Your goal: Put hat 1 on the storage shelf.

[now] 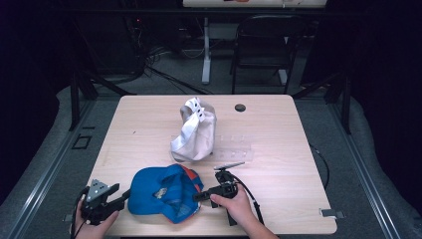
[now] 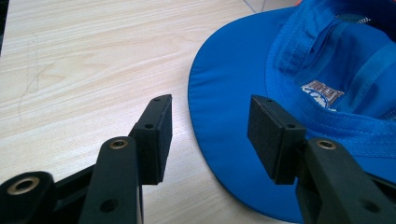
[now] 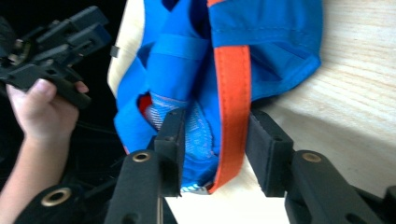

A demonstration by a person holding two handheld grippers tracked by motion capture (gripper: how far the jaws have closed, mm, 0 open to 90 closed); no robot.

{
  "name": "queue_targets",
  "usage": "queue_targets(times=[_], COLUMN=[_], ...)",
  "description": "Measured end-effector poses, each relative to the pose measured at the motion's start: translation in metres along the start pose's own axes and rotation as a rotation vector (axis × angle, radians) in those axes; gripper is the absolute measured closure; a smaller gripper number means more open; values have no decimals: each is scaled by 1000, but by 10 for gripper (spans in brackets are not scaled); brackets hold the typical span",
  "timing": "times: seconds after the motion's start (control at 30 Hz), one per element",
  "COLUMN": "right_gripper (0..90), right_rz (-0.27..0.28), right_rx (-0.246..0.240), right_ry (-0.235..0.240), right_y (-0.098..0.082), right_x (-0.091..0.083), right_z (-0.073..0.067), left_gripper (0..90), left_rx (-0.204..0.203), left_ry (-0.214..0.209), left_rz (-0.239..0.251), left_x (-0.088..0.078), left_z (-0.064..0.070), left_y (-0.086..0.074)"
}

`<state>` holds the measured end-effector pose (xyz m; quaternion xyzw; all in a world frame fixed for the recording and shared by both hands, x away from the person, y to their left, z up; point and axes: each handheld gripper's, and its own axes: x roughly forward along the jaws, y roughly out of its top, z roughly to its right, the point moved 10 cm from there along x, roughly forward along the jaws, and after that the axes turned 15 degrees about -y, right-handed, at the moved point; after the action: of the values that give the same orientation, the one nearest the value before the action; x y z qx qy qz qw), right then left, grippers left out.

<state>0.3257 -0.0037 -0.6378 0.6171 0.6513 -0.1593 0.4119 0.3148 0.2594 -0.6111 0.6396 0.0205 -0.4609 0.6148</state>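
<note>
A blue cap (image 1: 159, 191) with orange trim lies upside down near the table's front edge. My left gripper (image 1: 119, 193) is at its left side, open, with the edge of the cap's brim (image 2: 233, 116) lying between and under the jaws (image 2: 210, 135). From the right, my right gripper (image 1: 195, 195) reaches onto the cap's back. In the right gripper view its jaws (image 3: 212, 149) straddle the blue fabric (image 3: 187, 70) and the orange strap (image 3: 232, 107); the pads stand close beside this bundle and I see no squeeze. The hand with the left gripper (image 3: 93, 23) shows beyond the cap.
A white cap (image 1: 195, 132) stands crumpled at the middle of the wooden table (image 1: 278, 184), with a clear flat plastic piece (image 1: 234, 149) to its right. A dark round hole (image 1: 240, 107) sits near the far edge. Beyond the table is a black chair (image 1: 263, 45).
</note>
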Motion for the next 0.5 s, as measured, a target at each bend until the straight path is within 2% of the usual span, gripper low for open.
queue_targets(times=[0.17, 0.23, 0.37, 0.43, 0.5], right_gripper=[679, 706, 763, 769, 770], right_rz=[18, 24, 38, 32, 31], right_rx=[12, 32, 40, 43, 55], right_ry=[26, 42, 39, 37, 54], right_y=[0, 1, 2, 2, 2], right_x=[-7, -9, -11, -13, -16], right_z=[-5, -7, -7, -6, -9], left_gripper=[508, 508, 508, 508, 508], left_rx=[3, 4, 7, 5, 6], left_ry=[1, 0, -1, 0, -2], left_rz=[0, 1, 2, 0, 0], left_x=[1, 1, 1, 1, 1], left_z=[0, 0, 0, 0, 0], left_y=[0, 1, 1, 1, 1])
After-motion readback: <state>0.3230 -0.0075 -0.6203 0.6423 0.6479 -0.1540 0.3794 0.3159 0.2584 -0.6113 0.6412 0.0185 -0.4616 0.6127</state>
